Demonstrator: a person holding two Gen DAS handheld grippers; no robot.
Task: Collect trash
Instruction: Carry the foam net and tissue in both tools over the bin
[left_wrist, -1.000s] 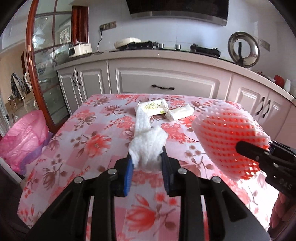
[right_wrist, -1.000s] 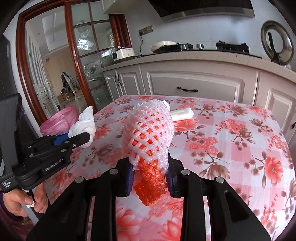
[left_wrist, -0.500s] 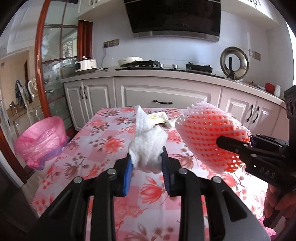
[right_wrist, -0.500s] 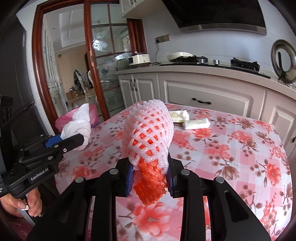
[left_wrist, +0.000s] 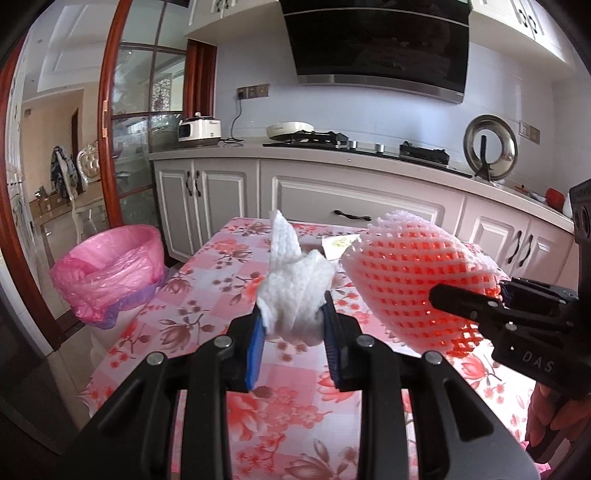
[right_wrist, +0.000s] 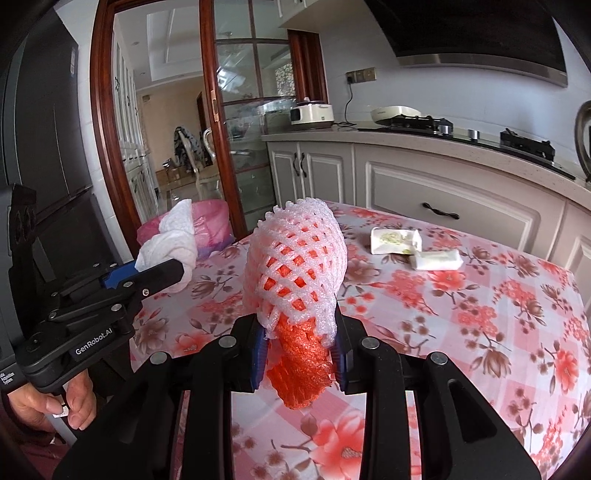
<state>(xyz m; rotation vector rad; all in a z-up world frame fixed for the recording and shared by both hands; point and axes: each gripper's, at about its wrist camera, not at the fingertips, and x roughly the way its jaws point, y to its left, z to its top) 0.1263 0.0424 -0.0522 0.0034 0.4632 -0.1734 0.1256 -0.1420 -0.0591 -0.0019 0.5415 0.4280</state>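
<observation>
While two pieces of trash are already picked up, none has reached the bin yet, so the job looks roughly half done. The left gripper (left_wrist: 291, 319) is clamped on a crumpled white paper towel (left_wrist: 293, 291), and the right gripper (right_wrist: 298, 341) is clamped on a foam fruit net (right_wrist: 295, 266), white over orange; both are held in the air above the flowered table (right_wrist: 498, 314). The bin (left_wrist: 110, 269), lined with a pink bag, stands on the floor just off the table's left edge, near the glass door, and nothing can be seen dropped in it from here. Two more bits lie on the far side of the table: an opened white wrapper (right_wrist: 393, 240) and a small white packet (right_wrist: 437, 260) touching it. Those are left to fetch once the held pieces are dropped in the bin.
</observation>
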